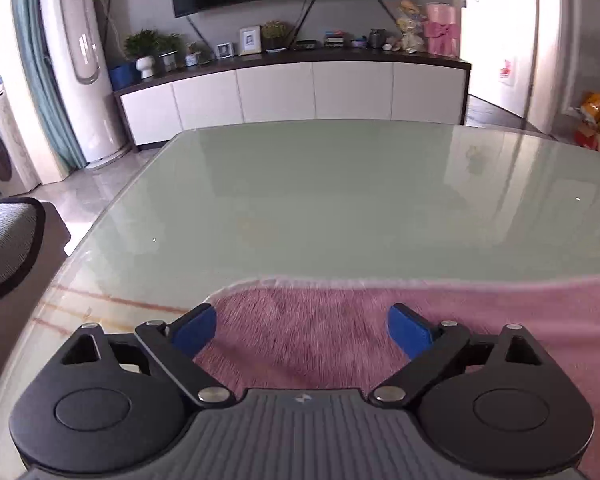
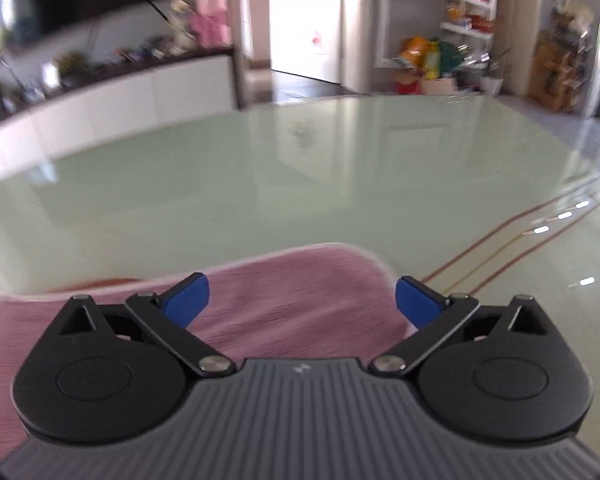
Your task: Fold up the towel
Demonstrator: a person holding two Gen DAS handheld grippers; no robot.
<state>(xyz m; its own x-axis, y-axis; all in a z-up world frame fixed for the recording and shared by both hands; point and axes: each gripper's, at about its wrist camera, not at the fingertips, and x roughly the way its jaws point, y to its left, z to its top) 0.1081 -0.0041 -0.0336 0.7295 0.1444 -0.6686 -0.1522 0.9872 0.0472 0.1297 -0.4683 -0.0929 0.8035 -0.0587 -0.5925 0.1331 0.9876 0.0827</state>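
- Across the near side of the glass table (image 1: 340, 184), the pink towel (image 1: 308, 344) lies flat, bare glass beyond its far edge.
- Left gripper (image 1: 301, 326) spread wide over the towel's left corner.
- Right gripper (image 2: 302, 300) spread over its rounded right corner, pinching nothing.

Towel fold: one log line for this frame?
left gripper: open, over left corner | right gripper: open, over right corner | pink towel: flat on glass table, ungrasped

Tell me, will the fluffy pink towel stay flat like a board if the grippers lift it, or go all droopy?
Probably droopy. The fluffy pink towel is soft pile cloth lying limp on the glossy pale green glass table, so it likely sags between the open left gripper and open right gripper. It probably slides easily on that shiny glass.
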